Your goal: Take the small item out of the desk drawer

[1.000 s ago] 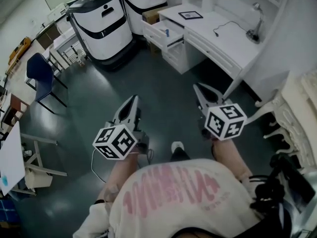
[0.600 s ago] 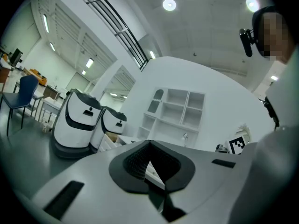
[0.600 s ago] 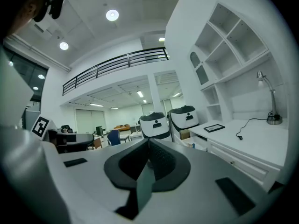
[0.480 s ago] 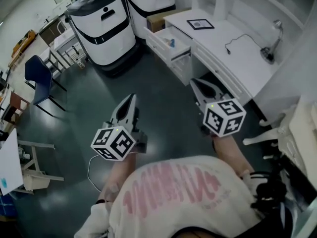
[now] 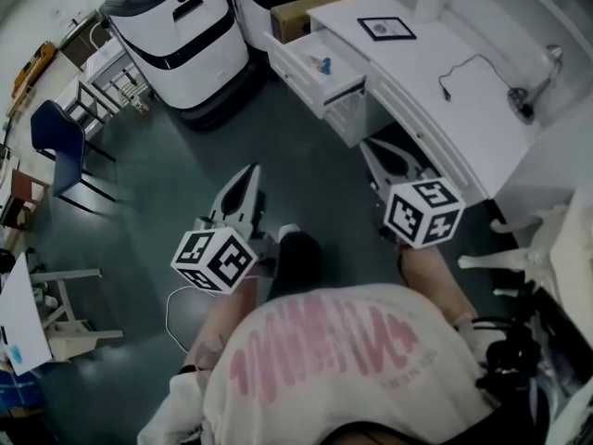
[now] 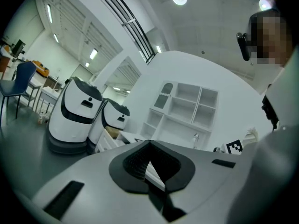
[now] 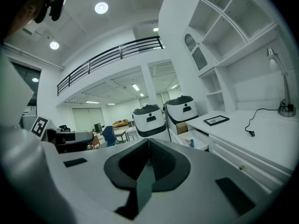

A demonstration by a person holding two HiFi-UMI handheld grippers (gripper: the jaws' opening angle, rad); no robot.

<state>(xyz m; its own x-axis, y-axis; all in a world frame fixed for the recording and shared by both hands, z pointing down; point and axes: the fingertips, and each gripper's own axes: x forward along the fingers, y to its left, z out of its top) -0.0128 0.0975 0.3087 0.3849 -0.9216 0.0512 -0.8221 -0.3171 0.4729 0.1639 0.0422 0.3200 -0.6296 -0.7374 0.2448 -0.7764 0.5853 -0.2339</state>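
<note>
The white desk (image 5: 463, 109) stands at the upper right of the head view, with its top left drawer (image 5: 298, 74) pulled open. A small blue item (image 5: 324, 65) lies inside that drawer; in the right gripper view the item (image 7: 190, 143) shows in the drawer (image 7: 198, 142) ahead. My left gripper (image 5: 251, 172) and right gripper (image 5: 369, 146) are held over the dark floor, well short of the drawer. Both are shut with nothing between the jaws, as the left gripper (image 6: 149, 143) and right gripper (image 7: 149, 141) show in their own views.
Two white-and-black robot units (image 5: 181, 26) stand left of the desk with a cardboard box (image 5: 310, 12) behind the drawer. A framed picture (image 5: 386, 28), a cable and a lamp (image 5: 547, 63) are on the desk. A blue chair (image 5: 56, 137) stands far left, an ornate white chair (image 5: 556, 239) at right.
The person has walked toward the desk, so the desk and open drawer lie closer. A dark shoe now shows between the grippers. Both grippers stay shut.
</note>
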